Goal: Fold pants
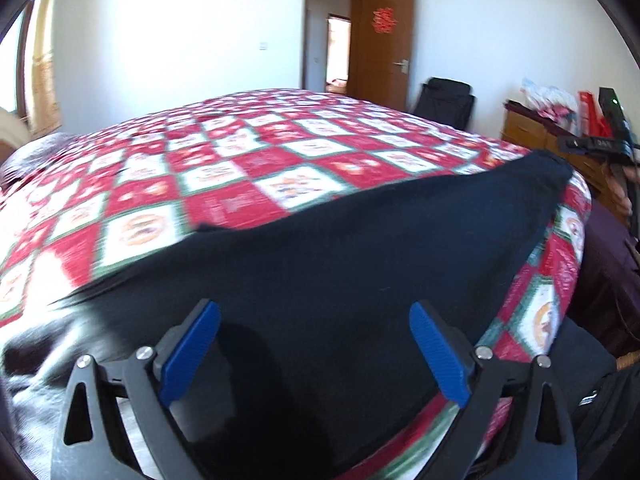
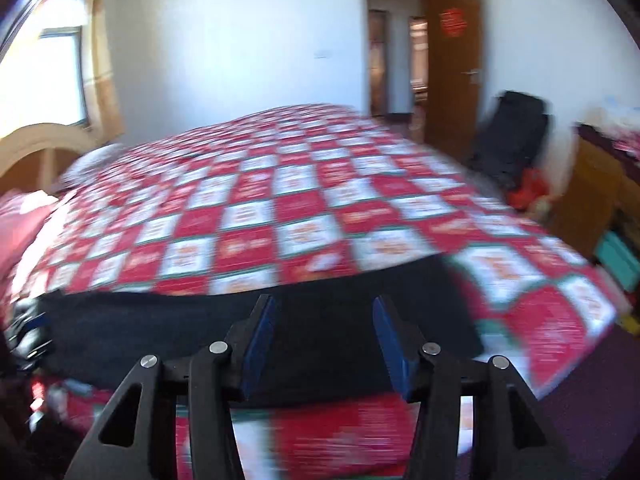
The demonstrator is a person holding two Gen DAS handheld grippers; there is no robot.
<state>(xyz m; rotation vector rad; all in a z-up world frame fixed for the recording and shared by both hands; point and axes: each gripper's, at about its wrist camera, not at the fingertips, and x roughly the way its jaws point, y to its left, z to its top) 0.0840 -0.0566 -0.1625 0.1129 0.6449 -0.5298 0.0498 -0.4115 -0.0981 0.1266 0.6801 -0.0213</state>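
While the left wrist view smears at its edges, the left gripper (image 1: 316, 354) shows its blue pads spread wide, nothing pinched between them. Beneath and ahead lie the dark navy fabric pants (image 1: 340, 256), stretched along the near edge of the red, white and green checked quilt (image 1: 248, 168) covering the bed. The pants' left end dissolves into glare and blur, so its shape is hard to read there. At far right, the right gripper (image 1: 600, 140) pokes in, partly cut off by the frame, near the pants' far tip. Behind stand a brown wooden door (image 1: 384, 44), open, and a wooden cabinet (image 1: 524, 128) piled with bright clutter too blurred to identify.

Over to the right wrist view, heavily motion-blurred: the right gripper (image 2: 324, 344) holds its pads partly apart, gripping nothing, hovering over the pants (image 2: 160, 332), a flat dark band across the quilt's (image 2: 280, 208) near edge. Left edge of the band is muddled by blur. A black chair (image 2: 512, 136) sits beside the door (image 2: 452, 64); a wooden headboard (image 2: 40, 148) curves at left.
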